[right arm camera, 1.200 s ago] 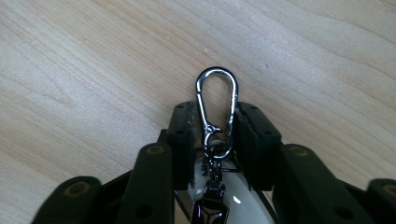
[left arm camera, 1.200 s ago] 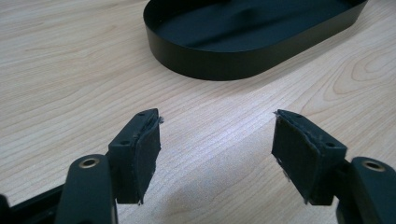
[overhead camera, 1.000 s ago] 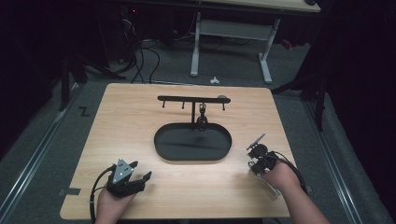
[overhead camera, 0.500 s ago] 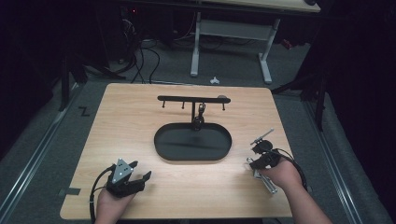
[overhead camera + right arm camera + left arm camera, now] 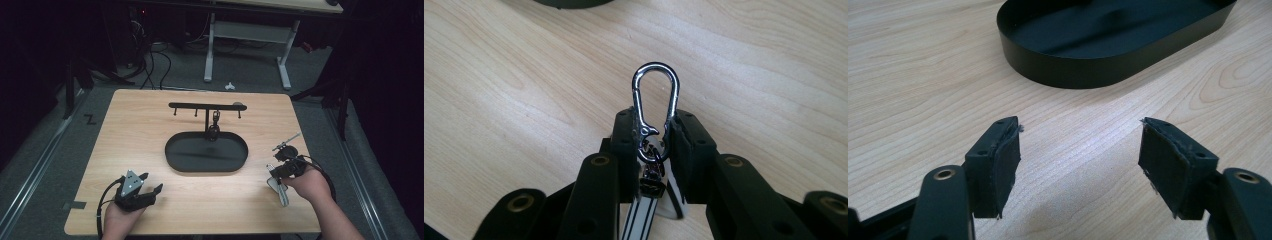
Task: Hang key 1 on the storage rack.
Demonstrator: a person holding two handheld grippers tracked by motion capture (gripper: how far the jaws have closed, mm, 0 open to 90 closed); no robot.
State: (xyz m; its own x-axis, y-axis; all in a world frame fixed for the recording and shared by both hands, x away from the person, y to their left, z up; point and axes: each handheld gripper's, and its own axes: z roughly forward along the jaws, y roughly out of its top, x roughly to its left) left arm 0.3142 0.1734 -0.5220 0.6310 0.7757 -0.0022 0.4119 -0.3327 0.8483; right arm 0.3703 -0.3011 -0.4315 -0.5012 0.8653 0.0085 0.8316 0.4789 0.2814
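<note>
Near the right edge of the table (image 5: 150, 125), a shiny clip (image 5: 655, 107) with a striped strap sits pinched tight in the right gripper (image 5: 655, 135). Farther left lies a black tray (image 5: 207, 152). At the near left, the left gripper (image 5: 1079, 150) rests wide open, holding nothing.

In the high view the left gripper (image 5: 150, 191) sits at about 7 o'clock, low over the table, its jaws spread wide with nothing between them and pointing toward 2 o'clock. The left hand (image 5: 122, 212) grips it from behind. At about 4 o'clock the right hand (image 5: 307, 182) holds the right gripper (image 5: 281, 155) raised, jaws pinched close together, pointing toward 12 o'clock.
</note>
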